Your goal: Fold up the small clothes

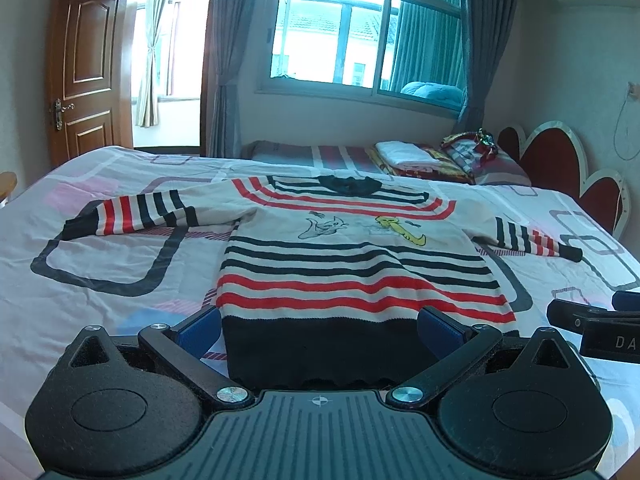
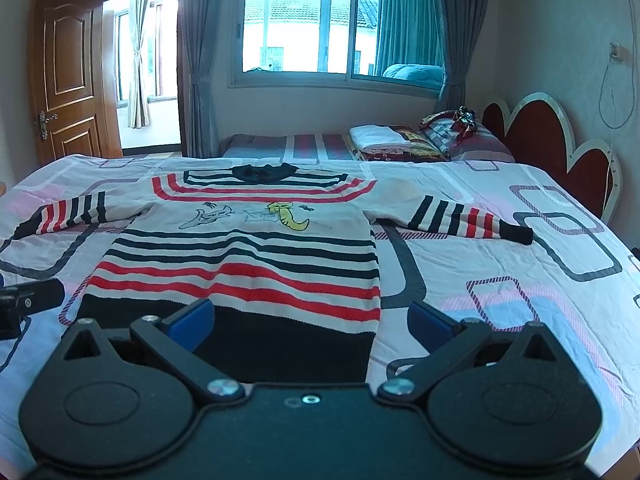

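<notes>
Sweater (image 1: pixel 352 256) lies flat and face up on the bed (image 1: pixel 100 264), collar at 12 o'clock, dark hem at 6; its left sleeve (image 1: pixel 132 212) reaches toward 9 o'clock, its right sleeve (image 1: pixel 532 240) toward 3; left claw (image 1: pixel 320 330) stands wide at the hem, blue pads either side of the dark band, gripping nothing; right claw (image 2: pixel 310 320) also wide, straddling the hem's right corner at 6 o'clock; folded linen (image 2: pixel 380 138) sits at 1 o'clock beyond.
</notes>
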Demonstrator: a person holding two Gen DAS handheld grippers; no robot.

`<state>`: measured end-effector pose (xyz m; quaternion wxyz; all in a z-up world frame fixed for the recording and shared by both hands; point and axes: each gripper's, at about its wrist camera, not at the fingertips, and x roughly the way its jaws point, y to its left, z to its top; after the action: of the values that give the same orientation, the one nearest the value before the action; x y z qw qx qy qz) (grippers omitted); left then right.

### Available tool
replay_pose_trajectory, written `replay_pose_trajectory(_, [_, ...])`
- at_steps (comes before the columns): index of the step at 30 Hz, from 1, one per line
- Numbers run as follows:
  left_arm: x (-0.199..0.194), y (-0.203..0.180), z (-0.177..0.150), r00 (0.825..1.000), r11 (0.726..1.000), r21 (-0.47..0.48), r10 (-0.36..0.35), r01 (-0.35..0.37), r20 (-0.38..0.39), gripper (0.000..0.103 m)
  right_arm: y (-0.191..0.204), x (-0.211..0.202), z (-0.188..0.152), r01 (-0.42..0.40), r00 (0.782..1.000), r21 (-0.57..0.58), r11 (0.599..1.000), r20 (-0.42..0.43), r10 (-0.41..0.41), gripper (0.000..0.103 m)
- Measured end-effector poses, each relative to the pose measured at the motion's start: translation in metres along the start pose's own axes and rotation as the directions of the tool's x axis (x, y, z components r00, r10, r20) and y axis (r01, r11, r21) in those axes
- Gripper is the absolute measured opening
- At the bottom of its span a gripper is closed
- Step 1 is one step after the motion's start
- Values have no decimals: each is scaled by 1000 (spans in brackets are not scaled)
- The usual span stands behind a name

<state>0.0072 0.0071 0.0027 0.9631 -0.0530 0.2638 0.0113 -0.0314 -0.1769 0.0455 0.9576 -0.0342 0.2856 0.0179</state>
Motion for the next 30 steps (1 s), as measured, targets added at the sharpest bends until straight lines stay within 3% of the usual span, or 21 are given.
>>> replay_pose_trajectory(30, [0, 0, -1, 1000, 1000, 6, 0, 0, -4, 103, -1, 0, 3, 2, 1000, 1, 1000, 3, -2, 102])
